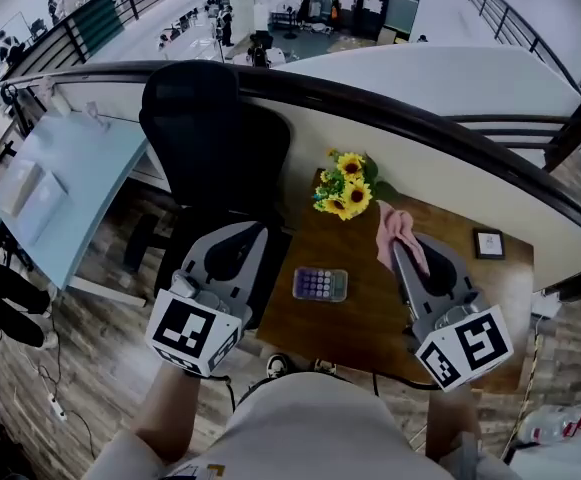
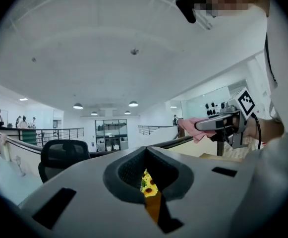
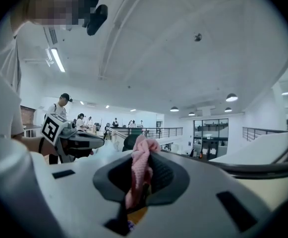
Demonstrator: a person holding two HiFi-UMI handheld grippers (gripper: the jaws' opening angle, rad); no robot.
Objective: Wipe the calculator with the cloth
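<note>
right tongs (image 1: 400, 246), just right of the calculator (image 1: 320, 284) on the tabletop (image 1: 370, 330), pinch the pink cloth (image 1: 398, 226); left tongs (image 1: 244, 232), left of it, are closed and empty.

Brown desk (image 1: 370, 330), black office chair (image 1: 210, 128), plank floor (image 1: 80, 368), railing (image 1: 390, 106) (dark, curved)

On the table (image 1: 370, 326), the calculator (image 1: 320, 284) lies mid-frame, flowers (image 1: 344, 188) above it, the cloth (image 1: 398, 228) upper right, a chair (image 1: 210, 128) upper left.
</note>
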